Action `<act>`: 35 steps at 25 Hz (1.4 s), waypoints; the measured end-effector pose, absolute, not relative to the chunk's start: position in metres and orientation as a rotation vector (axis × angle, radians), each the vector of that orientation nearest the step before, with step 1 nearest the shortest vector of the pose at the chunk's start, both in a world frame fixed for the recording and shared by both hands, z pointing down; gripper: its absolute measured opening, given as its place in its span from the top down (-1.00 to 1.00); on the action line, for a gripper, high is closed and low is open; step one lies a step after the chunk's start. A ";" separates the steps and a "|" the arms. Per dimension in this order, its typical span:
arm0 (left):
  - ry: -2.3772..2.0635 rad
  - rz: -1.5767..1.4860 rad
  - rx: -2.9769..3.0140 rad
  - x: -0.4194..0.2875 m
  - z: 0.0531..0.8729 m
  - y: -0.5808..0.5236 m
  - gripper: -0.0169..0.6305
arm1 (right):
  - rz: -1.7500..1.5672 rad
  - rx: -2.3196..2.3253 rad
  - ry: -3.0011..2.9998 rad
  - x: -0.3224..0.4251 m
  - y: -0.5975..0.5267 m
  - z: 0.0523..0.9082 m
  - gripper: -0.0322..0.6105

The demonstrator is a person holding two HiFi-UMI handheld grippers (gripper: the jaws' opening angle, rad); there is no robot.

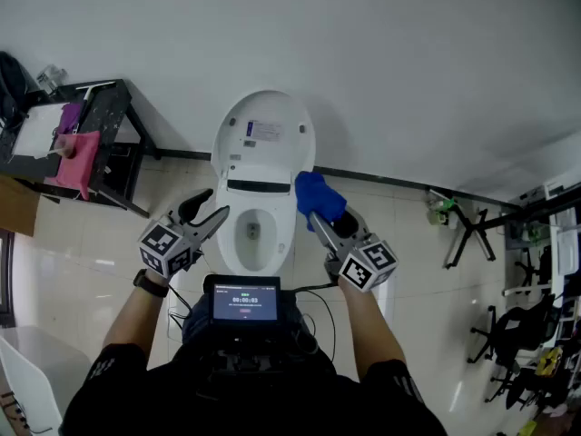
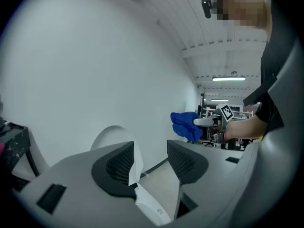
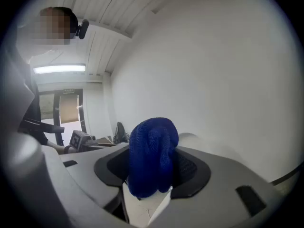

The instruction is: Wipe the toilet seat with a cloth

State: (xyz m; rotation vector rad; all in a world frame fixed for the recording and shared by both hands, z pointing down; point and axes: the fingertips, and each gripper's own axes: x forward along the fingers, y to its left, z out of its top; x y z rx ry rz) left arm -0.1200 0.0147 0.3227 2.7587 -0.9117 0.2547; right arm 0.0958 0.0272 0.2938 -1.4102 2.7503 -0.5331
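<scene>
A white toilet (image 1: 261,187) stands against the wall with its lid (image 1: 264,136) raised and the seat (image 1: 284,239) down. My right gripper (image 1: 317,216) is shut on a bunched blue cloth (image 1: 318,194), held above the seat's right rear edge. In the right gripper view the cloth (image 3: 152,153) fills the gap between the jaws. My left gripper (image 1: 208,213) hangs open and empty beside the left side of the seat. The left gripper view shows the lid (image 2: 112,135) past the open jaws, and the blue cloth (image 2: 186,125) to the right.
A black rack (image 1: 100,143) with a pink cloth (image 1: 77,158) stands at the left wall. At the right a black folding stand (image 1: 469,228) rests on the tiled floor, with chairs (image 1: 517,325) beyond. A screen unit (image 1: 245,300) sits on the person's chest.
</scene>
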 end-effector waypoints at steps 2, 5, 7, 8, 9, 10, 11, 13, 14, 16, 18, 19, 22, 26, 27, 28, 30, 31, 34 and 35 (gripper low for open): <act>-0.907 0.265 2.755 -0.117 0.329 0.012 0.29 | -0.543 -1.412 2.749 0.098 0.020 0.304 0.16; -0.906 0.285 2.744 -0.112 0.340 0.010 0.29 | -0.567 -1.421 2.759 0.102 0.012 0.319 0.16; -0.907 0.305 2.731 -0.109 0.349 0.009 0.29 | -0.590 -1.427 2.764 0.105 0.006 0.331 0.16; -0.908 0.315 2.722 -0.108 0.355 0.009 0.29 | -0.602 -1.430 2.768 0.106 0.004 0.338 0.16; -0.908 0.322 2.712 -0.108 0.360 0.008 0.29 | -0.615 -1.434 2.772 0.106 0.001 0.345 0.16; -0.907 0.326 2.703 -0.107 0.366 0.006 0.29 | -0.628 -1.438 2.777 0.107 -0.002 0.352 0.16; -0.906 0.331 2.693 -0.107 0.371 0.005 0.29 | -0.642 -1.442 2.782 0.107 -0.005 0.360 0.16; -0.901 0.344 2.673 -0.106 0.384 0.003 0.29 | -0.672 -1.449 2.790 0.108 -0.012 0.376 0.16; -0.899 0.354 2.663 -0.105 0.392 0.001 0.29 | -0.687 -1.454 2.795 0.109 -0.016 0.386 0.16; -0.893 0.378 2.642 -0.103 0.410 -0.003 0.29 | -0.729 -1.467 2.807 0.113 -0.027 0.414 0.16; -0.879 0.410 2.618 -0.099 0.430 -0.007 0.25 | -0.786 -1.490 2.827 0.118 -0.038 0.447 0.17; -0.872 0.427 2.606 -0.098 0.441 -0.008 0.24 | -0.814 -1.502 2.840 0.120 -0.043 0.465 0.17; -0.845 0.484 2.583 -0.092 0.470 -0.011 0.22 | -0.891 -1.525 2.878 0.121 -0.057 0.519 0.17; -0.822 0.516 2.553 -0.085 0.505 -0.023 0.20 | -0.996 -1.524 2.955 0.114 -0.075 0.594 0.17; -0.822 0.515 2.542 -0.083 0.513 -0.026 0.20 | -1.025 -1.525 2.986 0.112 -0.078 0.616 0.18; -0.823 0.515 2.532 -0.081 0.521 -0.028 0.19 | -1.056 -1.527 3.017 0.109 -0.082 0.639 0.18; -0.824 0.520 2.515 -0.077 0.539 -0.030 0.19 | -1.118 -1.536 3.075 0.103 -0.088 0.687 0.18; -0.824 0.525 2.509 -0.076 0.548 -0.030 0.18 | -1.146 -1.541 3.103 0.101 -0.090 0.711 0.18; -0.831 0.534 2.479 -0.074 0.575 -0.029 0.14 | -1.208 -1.564 3.189 0.096 -0.096 0.778 0.18; -0.834 0.537 2.467 -0.075 0.584 -0.029 0.13 | -1.226 -1.574 3.216 0.095 -0.098 0.798 0.18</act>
